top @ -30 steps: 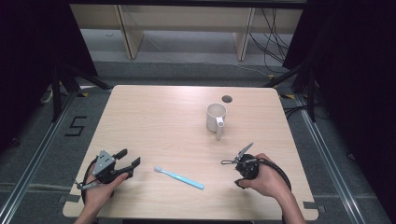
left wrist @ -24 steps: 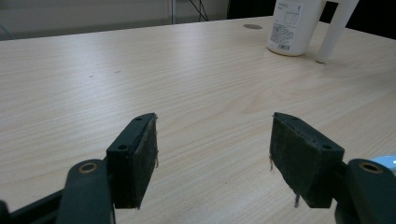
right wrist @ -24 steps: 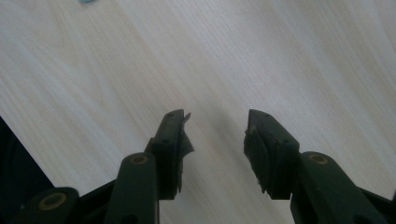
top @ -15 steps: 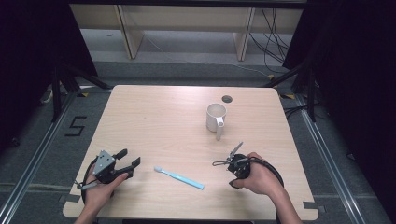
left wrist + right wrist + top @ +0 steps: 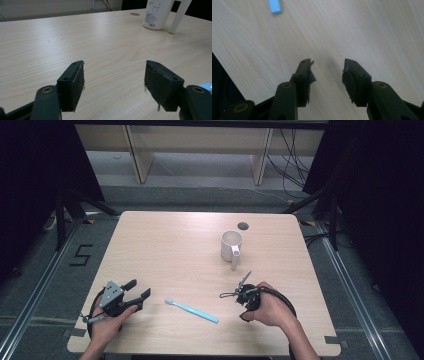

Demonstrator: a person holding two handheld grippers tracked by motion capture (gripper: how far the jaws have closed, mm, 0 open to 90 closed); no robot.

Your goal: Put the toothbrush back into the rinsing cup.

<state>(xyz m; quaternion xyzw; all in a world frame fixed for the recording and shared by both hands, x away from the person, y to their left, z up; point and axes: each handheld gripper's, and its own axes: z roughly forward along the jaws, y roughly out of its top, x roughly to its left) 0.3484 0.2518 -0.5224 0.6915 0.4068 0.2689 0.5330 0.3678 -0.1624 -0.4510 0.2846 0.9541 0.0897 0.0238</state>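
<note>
A light blue toothbrush lies flat near the table's front edge, bristle end to the left. A white mug stands upright right of centre, its handle toward me. My left gripper rests at the front left with its jaws open and nothing between them; in its own view it looks across the bare wood to the mug. My right gripper is right of the toothbrush's handle end, tilted down at the table. In its own view the jaws stand open over bare wood, the blue handle tip ahead.
The wooden table has a small round hole behind the mug. Black cables loop around both hands. Beyond the table are shelf legs, and dark frames stand to both sides.
My right hand has slid left along the table's front, closer to the toothbrush's handle end. The left gripper, the mug and the toothbrush have stayed put.
</note>
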